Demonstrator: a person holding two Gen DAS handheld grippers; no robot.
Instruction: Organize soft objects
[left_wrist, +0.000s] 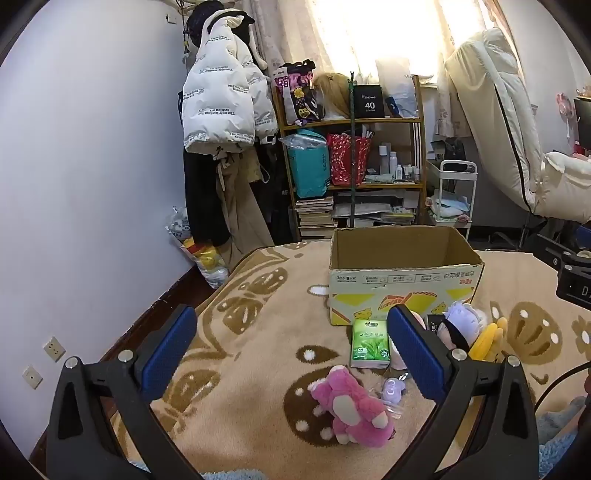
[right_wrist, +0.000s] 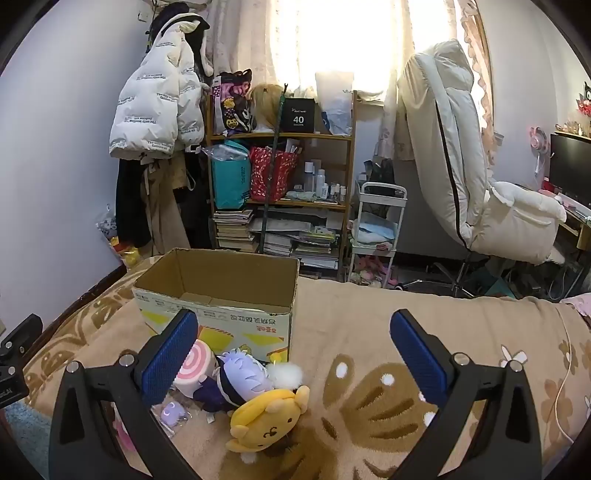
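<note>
Both grippers held wide apart above a patterned blanket, nothing gripped; soft toys piled in front of an open cardboard box.

Left gripper (left_wrist: 291, 350): fingers (left_wrist: 168, 347) spread, empty, pink plush (left_wrist: 349, 408) seen between them on the blanket (left_wrist: 258, 332). Green tissue pack (left_wrist: 370, 343) is laid just beyond the pink plush, close to the cardboard box (left_wrist: 402, 277); a small purple item in a clear bag (left_wrist: 391, 389) is beside the plush. Right gripper (right_wrist: 293, 356): fingers (right_wrist: 419, 354) spread, empty. Yellow dog plush (right_wrist: 266, 422) is seen nearest, touching a purple-haired doll (right_wrist: 240, 380); a pink swirl roll plush (right_wrist: 194, 367) is packed against the doll, next to the box front. Box interior is seen bare where visible. Shelf (right_wrist: 280, 199) and white chair (right_wrist: 480, 177) are placed behind.
</note>
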